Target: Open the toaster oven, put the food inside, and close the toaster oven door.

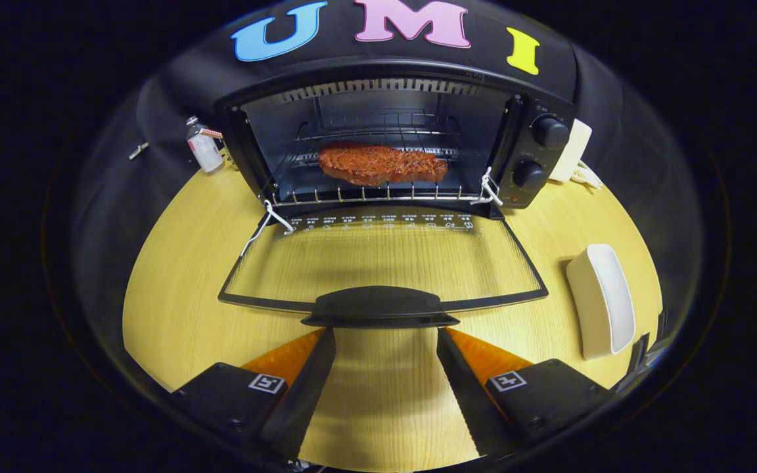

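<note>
With the steak [382, 163] lying on the toaster oven [391, 138] rack, my tongs [385, 341] stand spread and empty just short of the lowered door's handle [378, 307], which I should lift squarely from below to swing the door shut.

Food [382, 163] inside toaster oven [394, 141]

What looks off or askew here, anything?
Nothing stands out. The steak lies flat on the rack inside the toaster oven; its door hangs fully open, handle just ahead of the open hand-held gripper.
</note>
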